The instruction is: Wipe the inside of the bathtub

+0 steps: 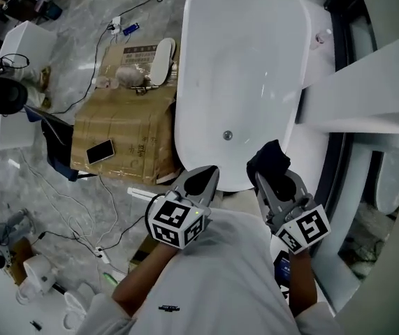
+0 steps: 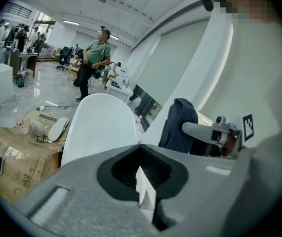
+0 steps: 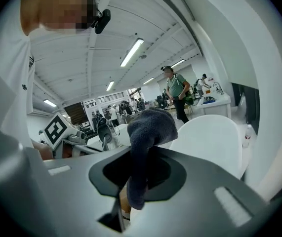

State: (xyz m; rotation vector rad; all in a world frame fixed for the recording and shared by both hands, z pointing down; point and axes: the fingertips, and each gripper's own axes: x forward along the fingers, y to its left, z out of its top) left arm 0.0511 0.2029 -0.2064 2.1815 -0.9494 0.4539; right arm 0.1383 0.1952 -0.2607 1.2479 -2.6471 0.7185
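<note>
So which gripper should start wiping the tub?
Probably right: the right gripper is shut on the dark cloth over the near end of the bathtub; the left gripper is shut and empty.

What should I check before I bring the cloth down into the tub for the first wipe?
1. Cloth secured: ok. The dark cloth is pinched between the jaws of the right gripper.
2. Left gripper free: ok. Its jaws are shut with nothing between them.
3. Tub interior clear: ok. Inside the bathtub only the drain shows.
4. Cloth on the tub surface: not ok. It hangs near the tub's near end and looks clear of the surface.
5. Dirt or water inside the tub: cannot tell.
</note>
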